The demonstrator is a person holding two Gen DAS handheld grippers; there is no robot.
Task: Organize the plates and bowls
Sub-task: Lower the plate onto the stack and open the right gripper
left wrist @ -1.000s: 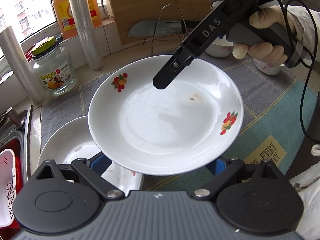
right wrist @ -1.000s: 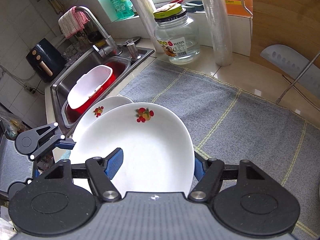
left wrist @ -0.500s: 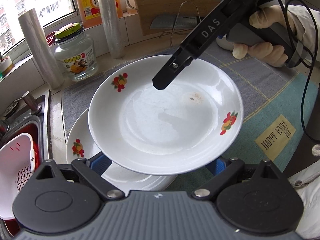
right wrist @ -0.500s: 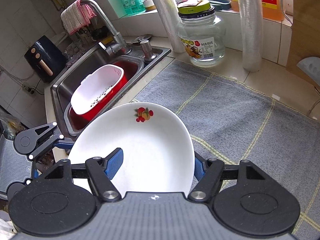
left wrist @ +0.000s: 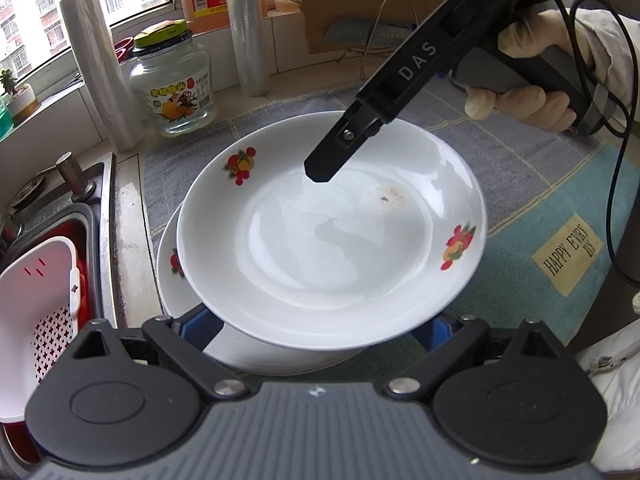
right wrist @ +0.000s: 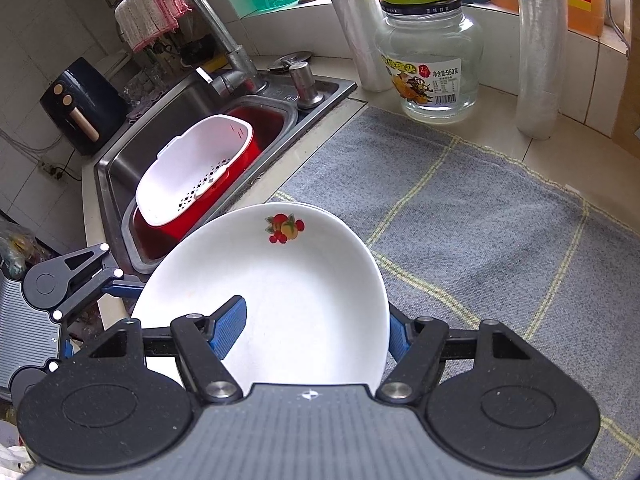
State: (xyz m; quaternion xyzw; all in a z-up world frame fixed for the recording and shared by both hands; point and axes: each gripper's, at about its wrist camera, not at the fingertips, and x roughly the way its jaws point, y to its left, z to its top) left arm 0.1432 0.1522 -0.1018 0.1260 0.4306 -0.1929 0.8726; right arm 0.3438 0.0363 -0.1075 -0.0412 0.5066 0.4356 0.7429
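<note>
At the far left a white basket (left wrist: 40, 300) sits in the sink (left wrist: 106, 208). Just right of the sink, on the grey mat (left wrist: 520, 168) that covers the table, lies the lower plate (left wrist: 170, 256), white with a fruit print; only its left and near rim show. The top plate (left wrist: 332, 240), of the same pattern, is directly over it and shifted a little right, its inside facing up; whether the two touch cannot be told. The left tongs (left wrist: 318, 326) are released, their blue fingers (left wrist: 200, 324) spread wide and tucked under the top plate's near rim. Behind the plates a glass jar (left wrist: 172, 84) with a green lid stands between two rolls of film by the window. From the upper right the right tongs (right wrist: 316, 320) come in, held by a gloved hand (left wrist: 532, 100); they are clenched on the top plate's far rim, one pad on the inside, the other beneath.
</note>
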